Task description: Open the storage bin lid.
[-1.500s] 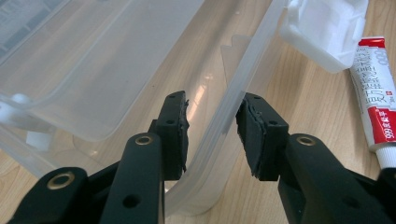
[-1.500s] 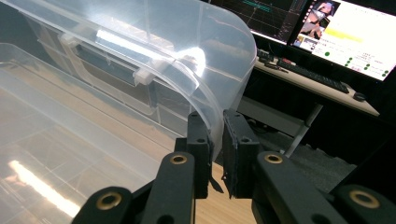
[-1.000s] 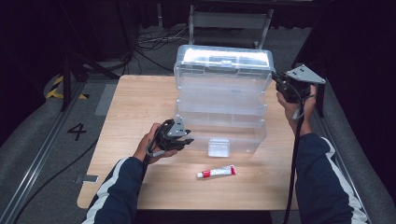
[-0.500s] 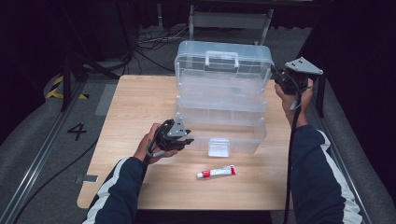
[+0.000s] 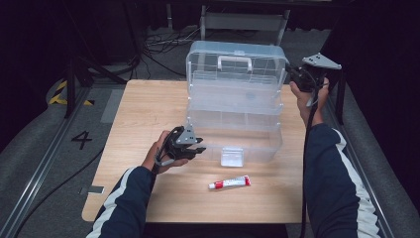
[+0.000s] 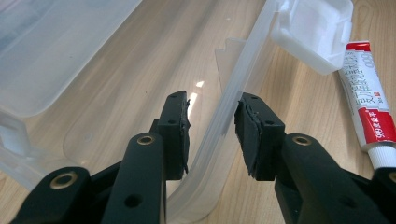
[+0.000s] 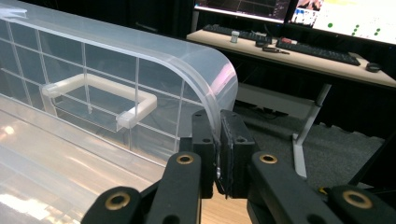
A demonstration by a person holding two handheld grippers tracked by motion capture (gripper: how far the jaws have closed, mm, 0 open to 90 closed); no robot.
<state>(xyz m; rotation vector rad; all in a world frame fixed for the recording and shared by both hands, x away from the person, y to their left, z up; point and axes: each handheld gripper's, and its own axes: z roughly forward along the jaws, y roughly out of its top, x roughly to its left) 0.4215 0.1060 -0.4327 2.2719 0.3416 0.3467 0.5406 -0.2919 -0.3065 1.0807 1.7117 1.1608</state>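
A clear plastic storage box stands on the wooden table, its lid swung up nearly upright with the white handle facing me. My right gripper is shut on the lid's right edge; in the right gripper view its pads pinch the curved lid rim. At the box's front left corner my left gripper is shut on the front wall, and the wall's rim runs between its pads. A red-and-white tube lies on the table in front of the box.
A white latch flap hangs open at the box's front, close to the tube. Table edges run near on the right and front. Beyond the table, a desk with keyboards and monitors stands over dark floor.
The right gripper has carried the lid's edge up and back, so the lid has swung from tilted to nearly upright. The left gripper has stayed put on the front wall.
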